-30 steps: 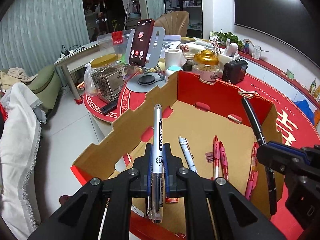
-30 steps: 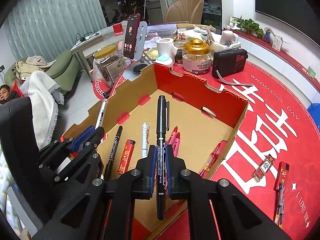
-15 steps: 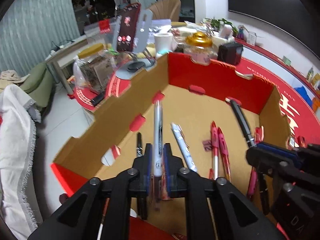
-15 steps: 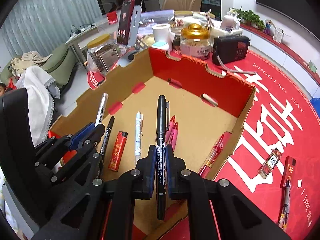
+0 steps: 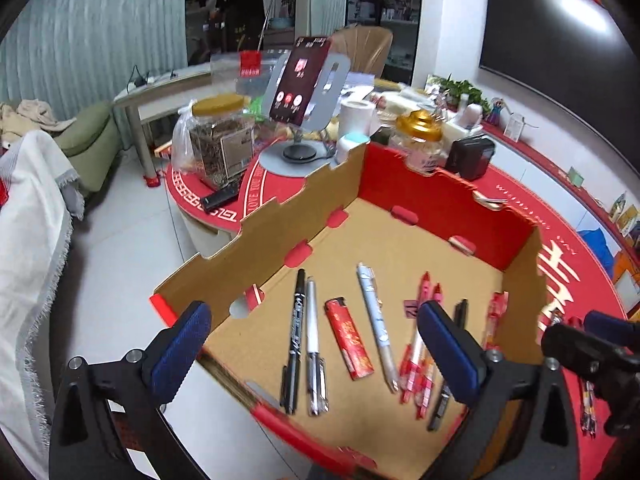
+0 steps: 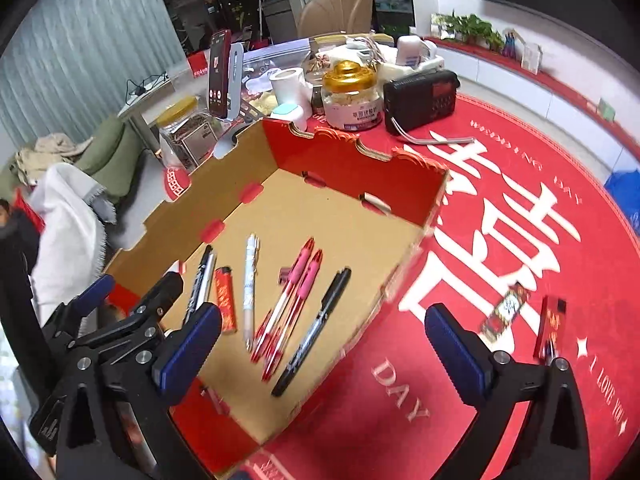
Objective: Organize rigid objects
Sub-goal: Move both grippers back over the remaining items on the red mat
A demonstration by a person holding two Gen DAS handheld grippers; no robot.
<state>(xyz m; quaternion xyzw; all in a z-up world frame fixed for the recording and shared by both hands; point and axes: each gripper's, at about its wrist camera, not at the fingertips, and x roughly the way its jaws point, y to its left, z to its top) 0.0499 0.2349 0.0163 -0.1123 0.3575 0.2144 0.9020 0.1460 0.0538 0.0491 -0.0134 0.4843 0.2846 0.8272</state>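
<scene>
An open cardboard box (image 5: 280,216) (image 6: 356,148) with red walls holds several pens. The clear white pen (image 5: 314,344) lies beside a black marker (image 5: 296,332), next to a red lighter (image 5: 349,338) and a white patterned pen (image 5: 374,320). Another black marker (image 6: 316,328) lies right of two red pens (image 6: 292,296). My left gripper (image 5: 316,354) is open and empty above the box's near edge. My right gripper (image 6: 320,354) is open and empty above the box's near right corner.
On the red round tablecloth (image 6: 560,168) right of the box lie a small patterned lighter (image 6: 506,312) and a red packet (image 6: 554,326). Behind the box stand a phone on a stand (image 5: 304,80), jars (image 6: 352,96), a black radio (image 6: 420,98) and a paper roll (image 5: 356,114).
Both grippers opened and let go of their pens. The clear white pen now lies at the box's left, the black marker at its right. Both grippers pulled back and up.
</scene>
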